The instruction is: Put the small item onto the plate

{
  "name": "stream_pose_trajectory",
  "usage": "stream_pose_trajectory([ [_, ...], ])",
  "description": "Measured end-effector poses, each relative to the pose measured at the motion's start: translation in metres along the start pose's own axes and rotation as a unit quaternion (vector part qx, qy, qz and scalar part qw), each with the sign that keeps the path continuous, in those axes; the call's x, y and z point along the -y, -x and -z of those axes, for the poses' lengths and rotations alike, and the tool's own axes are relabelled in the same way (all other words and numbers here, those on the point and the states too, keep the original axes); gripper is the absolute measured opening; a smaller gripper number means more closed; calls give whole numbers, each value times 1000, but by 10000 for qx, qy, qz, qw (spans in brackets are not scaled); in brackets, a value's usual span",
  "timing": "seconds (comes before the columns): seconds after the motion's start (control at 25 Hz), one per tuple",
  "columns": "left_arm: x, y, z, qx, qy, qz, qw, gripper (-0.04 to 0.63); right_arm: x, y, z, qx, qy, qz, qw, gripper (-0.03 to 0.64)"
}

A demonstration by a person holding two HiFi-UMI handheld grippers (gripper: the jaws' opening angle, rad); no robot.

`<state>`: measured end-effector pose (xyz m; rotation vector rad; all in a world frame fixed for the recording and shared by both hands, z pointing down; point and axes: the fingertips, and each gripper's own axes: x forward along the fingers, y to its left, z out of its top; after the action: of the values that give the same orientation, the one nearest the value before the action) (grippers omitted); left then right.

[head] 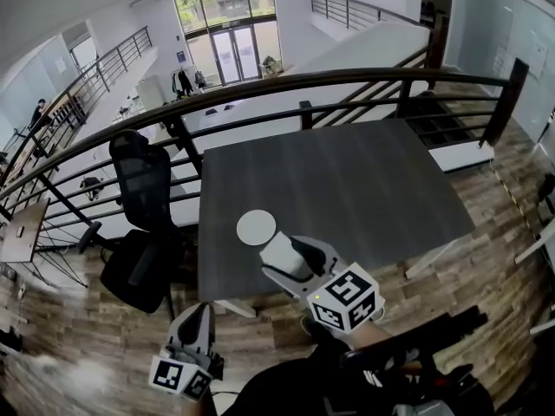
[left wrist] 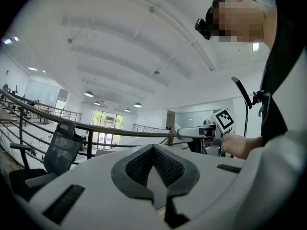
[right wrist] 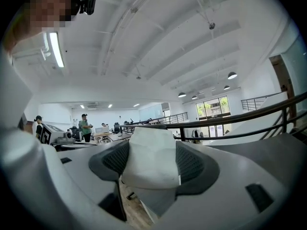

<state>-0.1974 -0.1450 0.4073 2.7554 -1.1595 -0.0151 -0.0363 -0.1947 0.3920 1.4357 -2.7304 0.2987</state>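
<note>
Looking down on a dark grey surface point(head: 347, 180) beside a railing, we see a round white plate point(head: 256, 227) near its front left edge. The right gripper point(head: 293, 258) hovers just beside the plate, on the near side. Its jaws stand wide, clamped on a white item point(right wrist: 149, 157), which is held in the air and is not yet on the plate. The item is pale, matt and faceted, with creased faces. We judge it to be folded paper or thin card, though we cannot tell for certain. The pads press on its two broad sides, and it fills the gap between them. The left gripper point(head: 192, 336) hangs low off the front of the surface, its jaws pressed together with nothing between them.

We expect the item to be very light, easily crushed and not slippery. A gentle hold across the broad sides, as now, suits it; a harder squeeze could dent it. Being so light, it may cling to a pad or tip over when released above the plate.
</note>
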Motion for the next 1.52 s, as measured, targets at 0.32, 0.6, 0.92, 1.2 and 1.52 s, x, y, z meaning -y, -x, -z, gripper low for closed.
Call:
stream_pose_trajectory([
  [0.32, -7, -41, -20, 109, -90, -365, 9992, 5, 43, -29, -28, 115, 88, -322, 9994, 311],
  [0.6, -19, -64, -26, 146, -70, -719, 9973, 5, 74, -55, -37, 107, 59, -530, 9985, 311],
  [0.92, -17, -81, -35, 186, -192, -942, 9952, 5, 105, -78, -40, 97, 3, -685, 9976, 311],
  [1.2, -23, -100, -29, 167, -214, -1254, 9917, 5, 130, -102, -31, -6, 69, -882, 9961, 311],
  [1.52, -24, -112, -28, 145, -150, -1612, 9867, 5, 155, -128, -8, -274, 156, -968, 9948, 311],
])
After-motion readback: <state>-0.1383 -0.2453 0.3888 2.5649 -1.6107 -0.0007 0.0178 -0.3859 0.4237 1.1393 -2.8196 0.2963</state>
